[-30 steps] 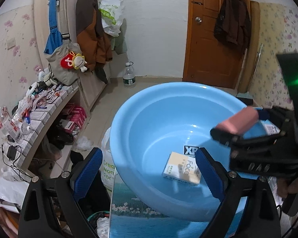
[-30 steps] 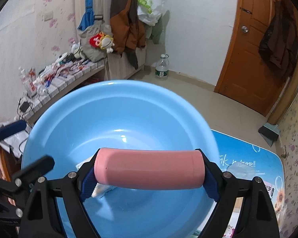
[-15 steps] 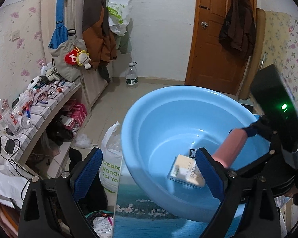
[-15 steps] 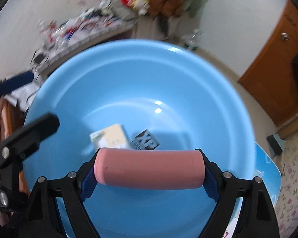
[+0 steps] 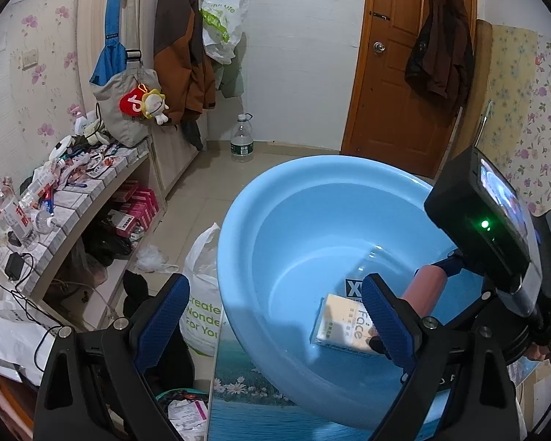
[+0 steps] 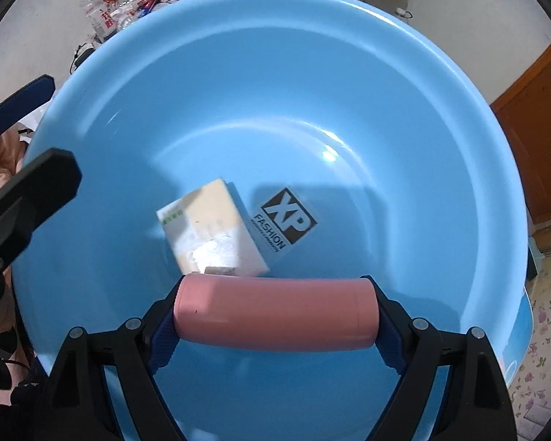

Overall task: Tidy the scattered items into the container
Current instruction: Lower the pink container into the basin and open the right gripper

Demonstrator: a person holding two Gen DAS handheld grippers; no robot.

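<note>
**A:** Where is the pink thing right now?

**B:** The pink cylinder [image 6: 275, 316] is clamped end to end between the blue pads of the right gripper [image 6: 275, 321]. It lies crosswise in the jaws, one flat end against each pad, and it hangs inside the blue basin [image 6: 440, 84], above the basin's floor. From the left wrist view the same cylinder [image 5: 424, 288] shows tilted steeply, with the right gripper [image 5: 422, 294] reaching down over the basin's right side.

**A:** So the right gripper is clenched on it?

**B:** Yes, it grasps the cylinder, with the jaws standing wide because the cylinder spans them lengthwise.

**A:** And the left gripper?

**B:** The left gripper [image 5: 275, 325] is released. Its jaws stand apart with nothing between the pads. One finger sits outside the basin [image 5: 246, 220] on its left, the other hangs over the inside.

**A:** Is anything in the basin already?

**B:** A pale tissue pack [image 6: 211, 226] lies flat on the basin's floor, just beside the black XP label [image 6: 288, 220] printed at the basin's middle. The cylinder sits nearer the camera than the pack and I cannot tell whether they touch. In the left wrist view the pack [image 5: 343, 323] lies partly behind the left gripper's right finger.

**A:** What does the basin stand on?

**B:** A table with a printed sea-and-daisy cover [image 5: 238, 397], the basin overhanging its left edge.
</note>
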